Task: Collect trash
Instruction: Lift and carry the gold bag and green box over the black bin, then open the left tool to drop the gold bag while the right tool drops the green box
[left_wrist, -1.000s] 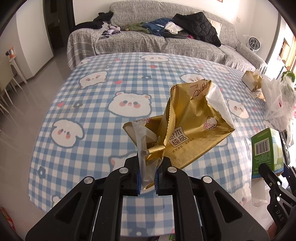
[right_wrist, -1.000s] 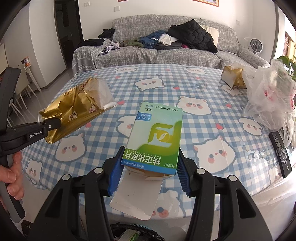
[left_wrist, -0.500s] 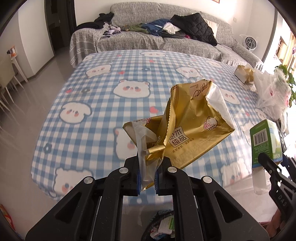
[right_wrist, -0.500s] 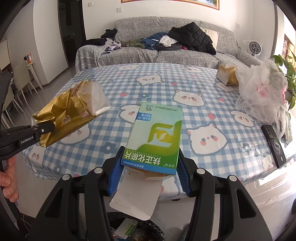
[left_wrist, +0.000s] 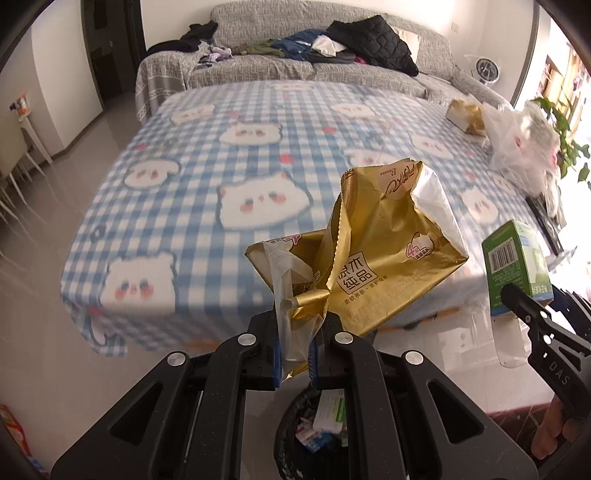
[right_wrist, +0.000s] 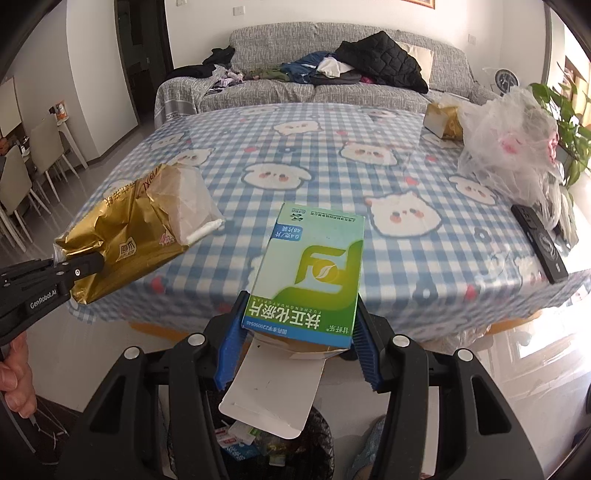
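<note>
The green and white medicine box (right_wrist: 310, 273) carries upside-down print: "扶正化瘀片", "FUZHENGHUAYUPIAN", "0.4克/片", "48片装". The gold tissue wrapper (left_wrist: 373, 266) reads "原木纯品" in a white square. The left gripper (right_wrist: 55, 280) is marked "GenRobot.AI"; the right gripper (left_wrist: 546, 332) shows "DAS".

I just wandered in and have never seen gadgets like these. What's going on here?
A person is clearing trash off the table with a handheld gripper in each hand. The left gripper is clamped on a crumpled gold tissue wrapper, and the right gripper holds a green and white medicine box with its bottom flap hanging open. Both are past the edge of the checked tablecloth, above a black trash bin that already has litter in it. Nothing has been dropped yet.
</note>
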